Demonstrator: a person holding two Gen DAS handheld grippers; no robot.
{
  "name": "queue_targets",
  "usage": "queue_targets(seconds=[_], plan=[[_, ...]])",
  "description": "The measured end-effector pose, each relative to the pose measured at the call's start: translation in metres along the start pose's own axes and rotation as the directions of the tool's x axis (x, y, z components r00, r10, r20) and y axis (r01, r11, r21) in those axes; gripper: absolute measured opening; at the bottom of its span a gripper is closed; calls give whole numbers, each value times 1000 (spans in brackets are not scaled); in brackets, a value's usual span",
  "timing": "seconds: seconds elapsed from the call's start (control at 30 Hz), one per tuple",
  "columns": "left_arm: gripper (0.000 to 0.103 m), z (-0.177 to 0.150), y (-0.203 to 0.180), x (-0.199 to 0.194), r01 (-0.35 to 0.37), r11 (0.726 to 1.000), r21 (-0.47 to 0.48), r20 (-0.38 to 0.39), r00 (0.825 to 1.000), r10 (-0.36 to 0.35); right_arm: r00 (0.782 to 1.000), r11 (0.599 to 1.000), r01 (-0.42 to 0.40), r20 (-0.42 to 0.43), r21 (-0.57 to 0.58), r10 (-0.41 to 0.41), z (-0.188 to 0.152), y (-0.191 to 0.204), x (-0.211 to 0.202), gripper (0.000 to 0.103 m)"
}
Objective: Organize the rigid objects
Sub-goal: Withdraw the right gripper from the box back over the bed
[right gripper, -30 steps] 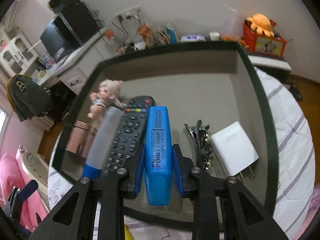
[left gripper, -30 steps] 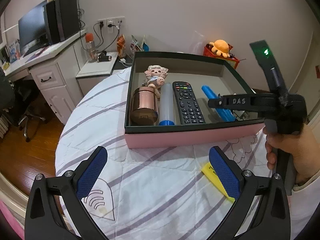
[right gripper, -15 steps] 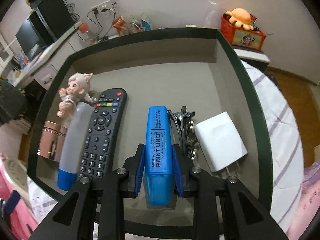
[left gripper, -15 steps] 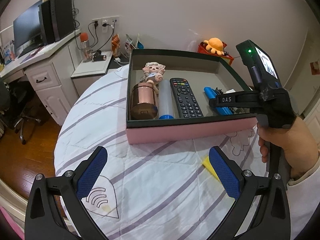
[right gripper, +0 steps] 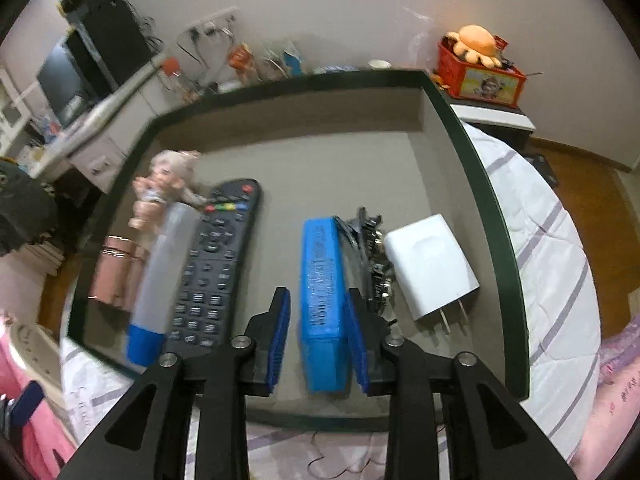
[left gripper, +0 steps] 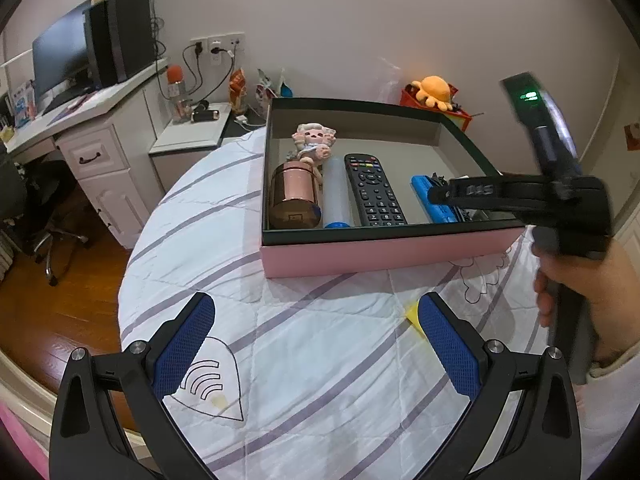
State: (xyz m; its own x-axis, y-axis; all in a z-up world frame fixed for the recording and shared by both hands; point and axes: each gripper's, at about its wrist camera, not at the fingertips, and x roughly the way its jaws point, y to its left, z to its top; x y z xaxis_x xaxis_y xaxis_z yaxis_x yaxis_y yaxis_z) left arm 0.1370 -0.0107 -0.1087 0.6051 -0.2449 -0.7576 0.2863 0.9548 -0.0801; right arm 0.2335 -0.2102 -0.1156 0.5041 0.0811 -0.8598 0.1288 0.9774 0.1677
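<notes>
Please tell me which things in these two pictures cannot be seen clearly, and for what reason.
- White charger: hidden in the left wrist view behind the right gripper; seen only in the right wrist view.
- Black metal clips: a dark tangle; their number cannot be told.
- Doll and copper tin: smeared by motion blur in the right wrist view.
- Print on the blue highlighter: blurred, not readable.
- Yellow piece: partly behind the left gripper's pad.
</notes>
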Motion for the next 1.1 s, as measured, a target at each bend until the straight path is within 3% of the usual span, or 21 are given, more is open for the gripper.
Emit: queue_targets(seconds=[0.03, 0.2, 0.3, 0.47, 0.63, 1.1], plan=[[103, 0, 0, -2, -4, 1000, -4, 1, 1000, 4, 1000, 1000, -12, 18, -5, 12, -1, 0, -7, 47], [103, 1, -3, -11, -17, 1000, -24, 20, 1000, 17, 995, 997, -15, 98, -81, 23, -9, 3, -45, 52], [103, 6, -9, -15, -23, 1000, -19, 29, 999, 24, 991, 992, -5, 133, -128, 22, -17, 3, -69, 67], [103, 19, -21, -25, -55, 998, -11, 54, 997, 55, 989, 973, -10, 144, -229, 44, -32, 4, -93, 80], [103, 31, -44, -39, -47, 999, 8, 90, 995, 46, 984, 961, 11, 173, -278, 39, -44, 2, -118, 80], [103, 32, -86, -68, -138, 990, 37, 140, 981, 132, 973, 952, -17, 214, -305, 86, -64, -23, -148, 81]])
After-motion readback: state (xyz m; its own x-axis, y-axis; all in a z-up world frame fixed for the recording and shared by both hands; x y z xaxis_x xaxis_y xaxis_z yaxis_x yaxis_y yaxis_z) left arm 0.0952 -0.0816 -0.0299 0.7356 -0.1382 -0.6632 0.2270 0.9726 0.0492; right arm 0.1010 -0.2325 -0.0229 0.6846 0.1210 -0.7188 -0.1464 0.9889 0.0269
